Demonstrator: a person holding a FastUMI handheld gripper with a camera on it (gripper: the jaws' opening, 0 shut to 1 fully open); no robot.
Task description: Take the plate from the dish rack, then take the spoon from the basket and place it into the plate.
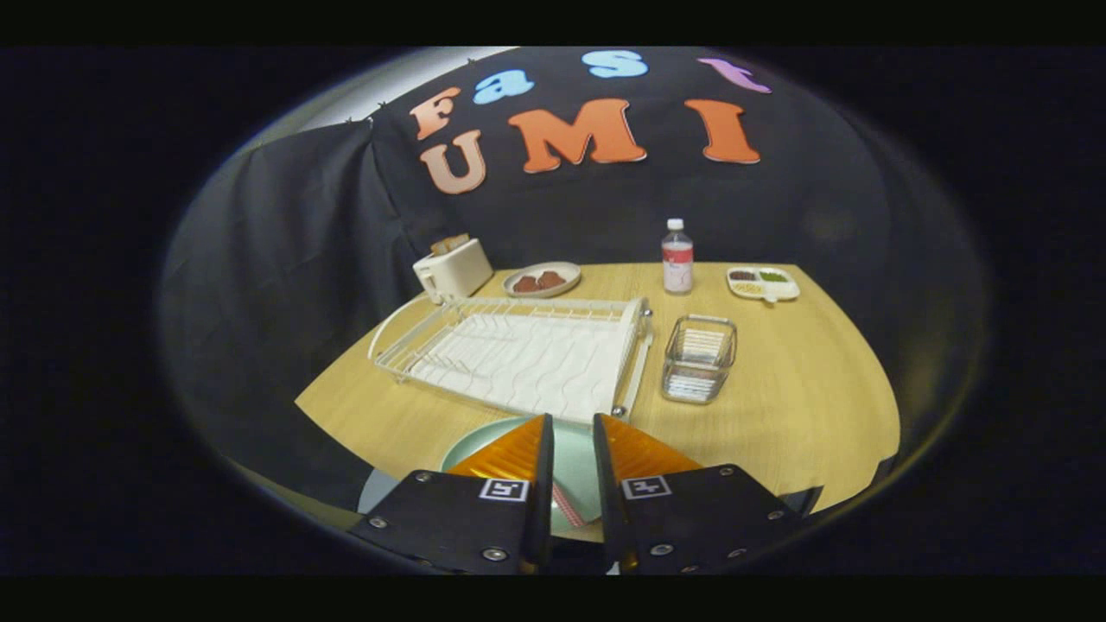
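A pale green plate [575,449] lies on the wooden table at its near edge, just in front of the dish rack. My gripper [572,422] hovers right over the plate, its fingers a narrow gap apart and open. In that gap, close to the finger bases, a red-and-white striped spoon handle [568,506] lies slanted on the plate, touched by neither finger. The rest of the spoon is hidden under the fingers. The white wire dish rack [518,350] holds no plate. The small wire basket [698,358] stands to the right of the rack.
Behind the rack stand a cream toaster [453,269] and a plate of brown food [542,280]. A water bottle [676,257] and a divided snack dish [762,282] sit at the table's far side. Bare tabletop [804,389] extends to the right of the basket.
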